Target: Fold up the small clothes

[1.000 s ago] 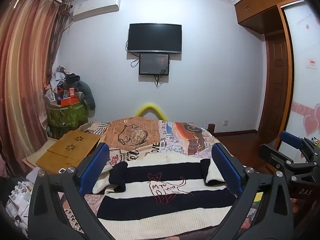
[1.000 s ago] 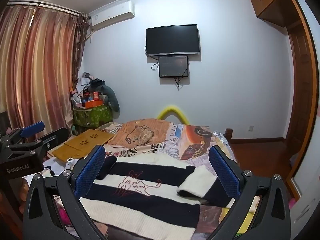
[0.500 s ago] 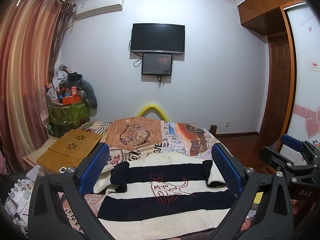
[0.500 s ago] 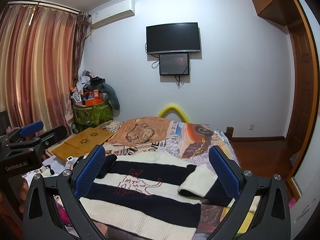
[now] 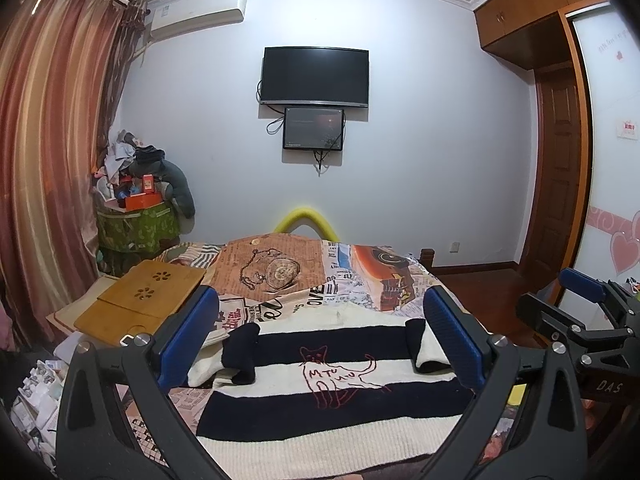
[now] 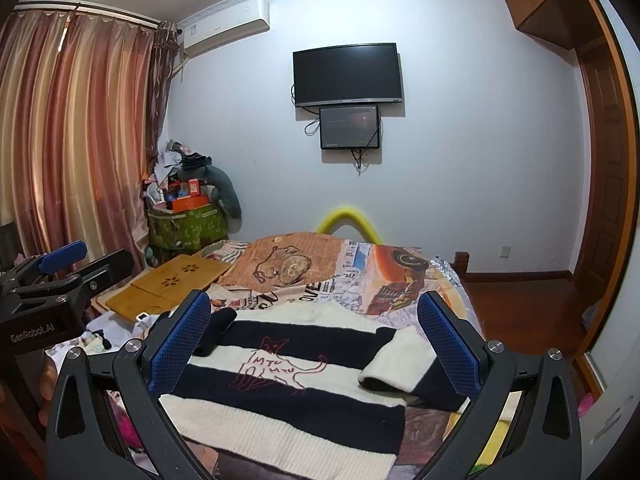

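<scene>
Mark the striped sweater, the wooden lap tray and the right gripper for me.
striped sweater (image 5: 304, 408): left wrist view, on a dark body stripe.
wooden lap tray (image 6: 172, 286): right wrist view, on its top panel.
right gripper (image 6: 314, 344): right wrist view, midway between the fingertips.

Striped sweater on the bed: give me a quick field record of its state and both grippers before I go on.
garment: striped sweater, black and cream bands, red cat outline on the chest
lay: flat on the patterned bedspread, hem nearest the cameras
sleeves: both folded in over the body
left gripper: open, above the sweater, holding nothing
right gripper: open, above the sweater, holding nothing
nearby: wooden lap tray at the bed's left edge, apart from the sweater
</scene>
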### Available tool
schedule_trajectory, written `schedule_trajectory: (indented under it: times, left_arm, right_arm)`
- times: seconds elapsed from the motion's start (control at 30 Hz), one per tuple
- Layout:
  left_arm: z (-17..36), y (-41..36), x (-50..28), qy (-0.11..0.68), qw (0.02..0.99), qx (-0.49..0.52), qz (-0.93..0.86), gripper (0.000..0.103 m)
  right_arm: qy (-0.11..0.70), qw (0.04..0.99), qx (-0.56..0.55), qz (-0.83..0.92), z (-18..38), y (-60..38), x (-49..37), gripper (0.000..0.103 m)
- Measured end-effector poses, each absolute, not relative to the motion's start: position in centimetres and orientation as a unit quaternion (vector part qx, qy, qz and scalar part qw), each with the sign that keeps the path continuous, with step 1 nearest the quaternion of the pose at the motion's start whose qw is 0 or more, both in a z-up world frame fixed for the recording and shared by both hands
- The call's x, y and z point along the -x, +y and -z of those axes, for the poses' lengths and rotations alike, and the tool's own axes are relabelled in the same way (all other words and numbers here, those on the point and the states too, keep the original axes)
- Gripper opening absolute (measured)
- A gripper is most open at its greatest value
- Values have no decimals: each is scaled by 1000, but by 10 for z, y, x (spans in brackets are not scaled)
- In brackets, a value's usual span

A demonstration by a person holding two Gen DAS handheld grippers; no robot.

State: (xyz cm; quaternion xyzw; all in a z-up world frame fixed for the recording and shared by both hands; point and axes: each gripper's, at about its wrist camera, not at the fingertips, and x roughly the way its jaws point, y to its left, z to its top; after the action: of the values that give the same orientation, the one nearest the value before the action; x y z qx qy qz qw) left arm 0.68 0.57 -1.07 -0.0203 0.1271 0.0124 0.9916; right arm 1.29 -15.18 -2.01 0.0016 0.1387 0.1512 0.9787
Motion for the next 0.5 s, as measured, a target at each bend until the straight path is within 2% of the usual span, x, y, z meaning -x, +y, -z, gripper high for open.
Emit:
schedule_trajectory:
  times: [0.5]
  left_arm:
    - [9, 1, -5, 127, 992, 15, -10, 103]
  right_arm:
    - [141, 978, -3, -152, 18, -152, -12, 103]
